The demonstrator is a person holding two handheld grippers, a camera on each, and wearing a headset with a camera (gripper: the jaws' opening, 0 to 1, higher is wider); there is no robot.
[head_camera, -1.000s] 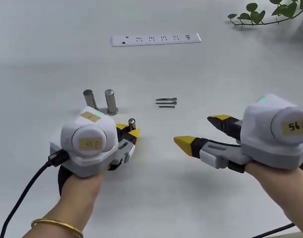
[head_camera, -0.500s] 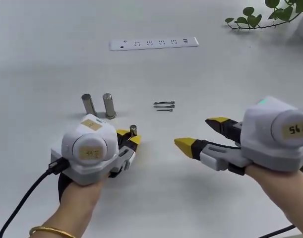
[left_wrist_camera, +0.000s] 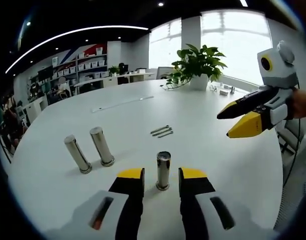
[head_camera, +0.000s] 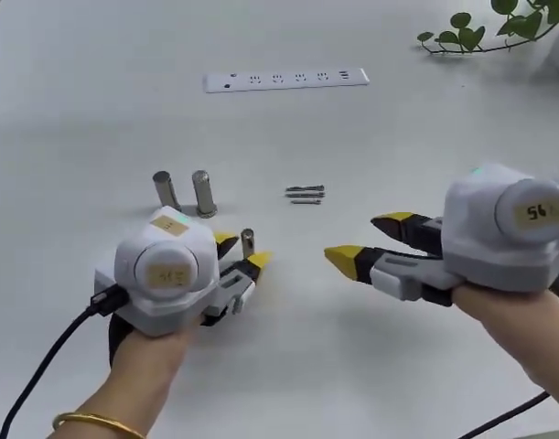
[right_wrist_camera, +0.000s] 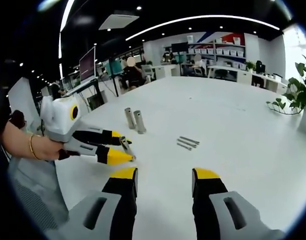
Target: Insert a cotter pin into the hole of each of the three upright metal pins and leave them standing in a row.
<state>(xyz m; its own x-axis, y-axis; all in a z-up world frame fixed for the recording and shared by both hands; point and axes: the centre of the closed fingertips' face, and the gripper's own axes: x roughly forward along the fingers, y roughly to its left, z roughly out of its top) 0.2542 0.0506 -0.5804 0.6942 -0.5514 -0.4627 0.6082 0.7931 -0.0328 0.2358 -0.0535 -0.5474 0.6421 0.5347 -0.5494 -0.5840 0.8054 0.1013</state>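
Observation:
Three short metal pins stand upright on the white table. Two are side by side (head_camera: 165, 189) (head_camera: 203, 192), seen also in the left gripper view (left_wrist_camera: 76, 153) (left_wrist_camera: 101, 146). The third pin (head_camera: 248, 242) (left_wrist_camera: 163, 170) stands between the jaws of my left gripper (head_camera: 241, 250) (left_wrist_camera: 162, 174), which is open with a gap on each side of it. Three cotter pins (head_camera: 305, 192) (left_wrist_camera: 162, 131) (right_wrist_camera: 187, 143) lie together at mid-table. To their right, above the table, my right gripper (head_camera: 363, 237) (right_wrist_camera: 165, 175) hovers open and holds nothing.
A white power strip (head_camera: 286, 80) lies at the far side. Leafy plant stems (head_camera: 499, 23) reach in at the far right corner. The left gripper's black cable (head_camera: 50, 347) trails to the near left. An office with shelves and desks lies beyond.
The left gripper's jaws have parted from the third pin, which now stands free between them. The right gripper has shifted slightly up and left.

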